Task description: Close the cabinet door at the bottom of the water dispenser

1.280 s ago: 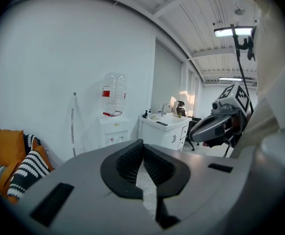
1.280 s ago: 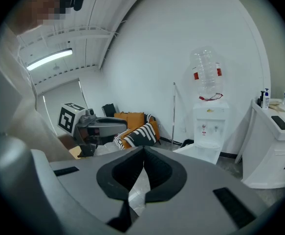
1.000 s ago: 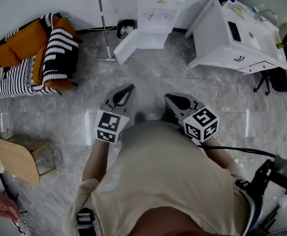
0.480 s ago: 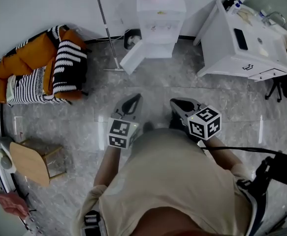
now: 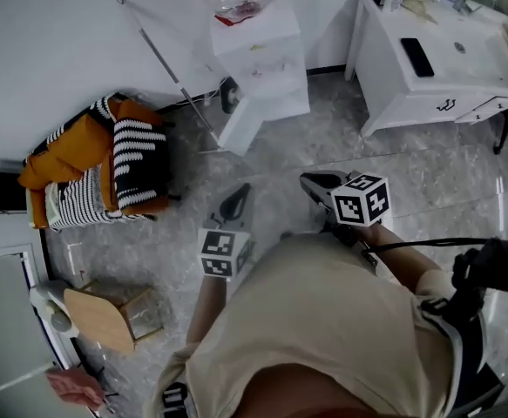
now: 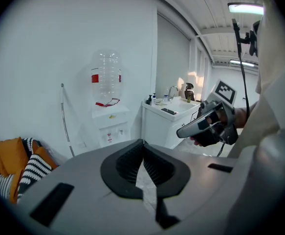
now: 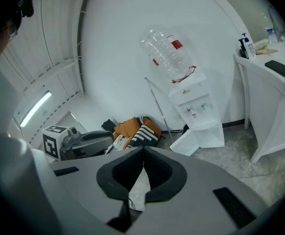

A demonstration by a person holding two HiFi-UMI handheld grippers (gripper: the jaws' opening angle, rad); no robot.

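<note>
Left gripper (image 5: 239,195) and right gripper (image 5: 313,181): jaws pressed together, empty. Cabinet door (image 5: 240,133) stands open at water dispenser (image 5: 258,59) base, well ahead, left gripper nearer.

Beige shirt (image 5: 323,320), grey left gripper (image 5: 239,192), grey right gripper (image 5: 308,179), black-and-white marker cubes (image 5: 223,252), black cable (image 5: 415,243)

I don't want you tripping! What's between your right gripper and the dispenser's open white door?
Only bare grey marble floor from right gripper to open white door, per the head view.
</note>
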